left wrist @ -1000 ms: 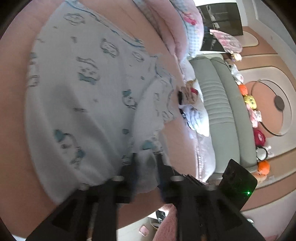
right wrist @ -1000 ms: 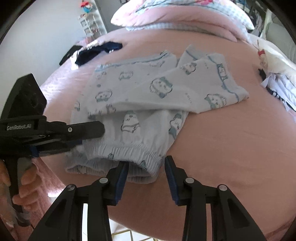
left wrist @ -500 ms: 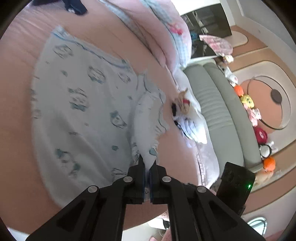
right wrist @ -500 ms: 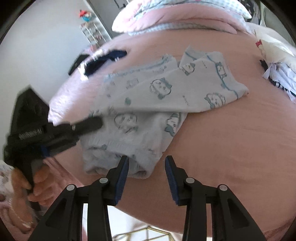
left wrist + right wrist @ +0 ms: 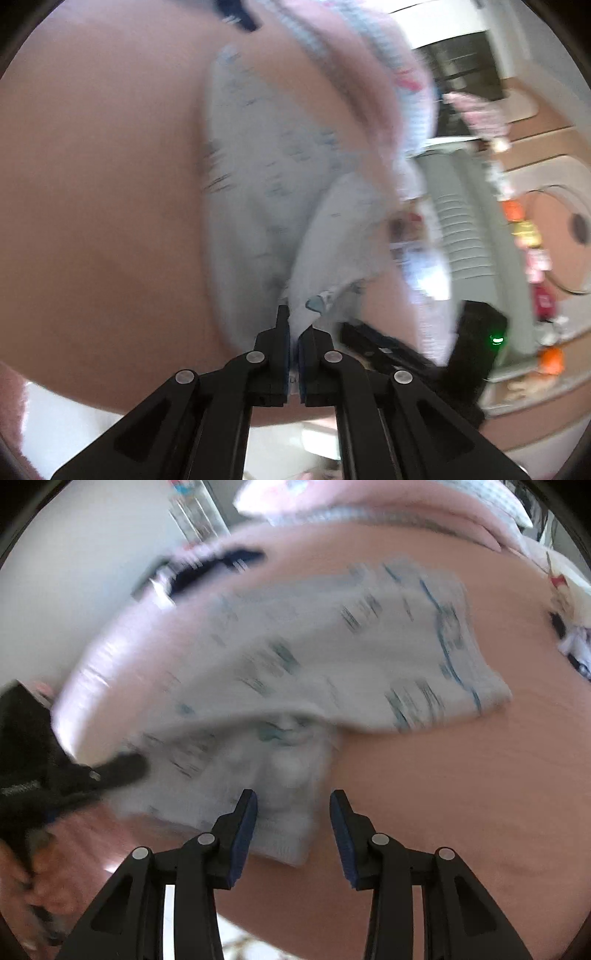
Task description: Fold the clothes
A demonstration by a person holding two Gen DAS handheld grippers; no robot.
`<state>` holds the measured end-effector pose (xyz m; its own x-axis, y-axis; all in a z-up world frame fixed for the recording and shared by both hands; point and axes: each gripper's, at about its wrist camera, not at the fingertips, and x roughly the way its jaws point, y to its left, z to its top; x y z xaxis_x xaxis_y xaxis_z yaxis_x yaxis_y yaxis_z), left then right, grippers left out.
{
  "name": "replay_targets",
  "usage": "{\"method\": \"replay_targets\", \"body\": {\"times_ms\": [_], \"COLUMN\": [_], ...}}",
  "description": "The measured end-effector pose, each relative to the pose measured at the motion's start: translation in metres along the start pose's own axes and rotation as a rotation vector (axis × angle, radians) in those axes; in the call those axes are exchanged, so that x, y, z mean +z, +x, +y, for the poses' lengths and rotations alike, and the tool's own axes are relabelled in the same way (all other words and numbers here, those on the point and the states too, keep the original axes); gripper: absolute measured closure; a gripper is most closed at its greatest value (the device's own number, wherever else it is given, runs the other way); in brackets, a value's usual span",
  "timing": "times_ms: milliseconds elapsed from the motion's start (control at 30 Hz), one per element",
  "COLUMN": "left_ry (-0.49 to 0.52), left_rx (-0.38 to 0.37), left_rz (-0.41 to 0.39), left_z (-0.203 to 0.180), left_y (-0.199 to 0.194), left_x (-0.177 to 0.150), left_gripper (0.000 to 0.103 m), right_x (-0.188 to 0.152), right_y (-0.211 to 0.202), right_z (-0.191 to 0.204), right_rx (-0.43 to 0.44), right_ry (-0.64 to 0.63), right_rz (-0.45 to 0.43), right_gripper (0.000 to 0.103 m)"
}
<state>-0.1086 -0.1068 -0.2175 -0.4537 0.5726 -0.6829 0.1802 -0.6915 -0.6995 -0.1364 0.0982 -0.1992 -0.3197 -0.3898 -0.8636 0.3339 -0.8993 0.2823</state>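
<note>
Pale blue printed pyjama trousers (image 5: pixel 332 657) lie partly folded on a pink bed (image 5: pixel 461 775); both views are motion-blurred. My left gripper (image 5: pixel 293 332) is shut on the near edge of the trousers (image 5: pixel 258 192), and the pinched cloth rises from its tips. In the right wrist view that left gripper (image 5: pixel 122 768) shows at the left, gripping the cuff end, with a hand below it. My right gripper (image 5: pixel 293 819) is open, its blue-padded fingers straddling the ribbed cuff (image 5: pixel 280 834) without closing on it.
A dark navy garment (image 5: pixel 218 565) lies at the bed's far left. Pink and checked pillows (image 5: pixel 388 502) sit at the head. More clothes (image 5: pixel 569 627) are heaped at the right edge. A grey-green sofa (image 5: pixel 461 221) with toys stands beyond.
The left gripper went from open to shut on the trousers' edge and is lifting it. Both views have swung and blurred; the right gripper stays open over the cuff.
</note>
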Motion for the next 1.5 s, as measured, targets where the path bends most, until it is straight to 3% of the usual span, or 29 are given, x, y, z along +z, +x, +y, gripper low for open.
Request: {"method": "replay_targets", "body": {"times_ms": [133,267,433,533,667,800,933,1033,1133,1200,1267,1367,1500], "left_ry": [0.072,0.111,0.261,0.285,0.221,0.032,0.209,0.357,0.506,0.604,0.67,0.747,0.804], "left_rx": [0.098,0.163,0.119,0.093,0.232,0.214,0.193,0.178,0.161,0.149,0.156,0.179,0.204], "left_rz": [0.02,-0.007,-0.139,-0.098,0.005,0.019,0.001,-0.012,-0.026,-0.036,-0.017,0.015,0.027], "left_z": [-0.008,-0.026,-0.06,-0.066,-0.042,-0.01,-0.059,-0.099,-0.139,-0.165,-0.186,-0.212,-0.231], "left_y": [0.006,-0.005,-0.031,-0.016,0.012,-0.001,0.02,0.038,0.055,0.067,0.101,0.154,0.192], "left_x": [-0.004,-0.003,-0.008,-0.013,-0.015,-0.006,0.001,0.007,0.013,0.017,0.015,0.01,0.003], "left_gripper": [0.097,0.097,0.097,0.096,0.095,0.093,0.093,0.091,0.074,0.055,0.054,0.054,0.054], "right_x": [-0.007,-0.012,-0.007,-0.007,-0.018,-0.022,-0.023,-0.005,0.019,0.035,0.038,0.033,0.013], "right_y": [-0.005,-0.021,-0.044,-0.034,0.0,-0.021,-0.049,-0.069,-0.084,-0.09,-0.091,-0.08,-0.066], "right_z": [-0.024,-0.035,-0.023,0.0,0.0,-0.025,-0.075,-0.117,-0.137,-0.148,-0.154,-0.167,-0.194], "right_rx": [0.06,-0.006,0.061,0.08,0.016,0.067,0.008,-0.005,-0.049,-0.095,-0.148,-0.137,-0.021], "right_ry": [0.088,0.096,0.065,-0.003,-0.025,0.058,0.22,0.333,0.303,0.26,0.225,0.296,0.464], "right_rz": [0.02,-0.011,-0.128,-0.125,-0.039,-0.05,-0.066,-0.07,-0.099,-0.117,-0.134,-0.139,-0.084], "right_gripper": [0.059,0.059,0.057,0.057,0.057,0.056,0.055,0.055,0.055,0.055,0.054,0.054,0.054]}}
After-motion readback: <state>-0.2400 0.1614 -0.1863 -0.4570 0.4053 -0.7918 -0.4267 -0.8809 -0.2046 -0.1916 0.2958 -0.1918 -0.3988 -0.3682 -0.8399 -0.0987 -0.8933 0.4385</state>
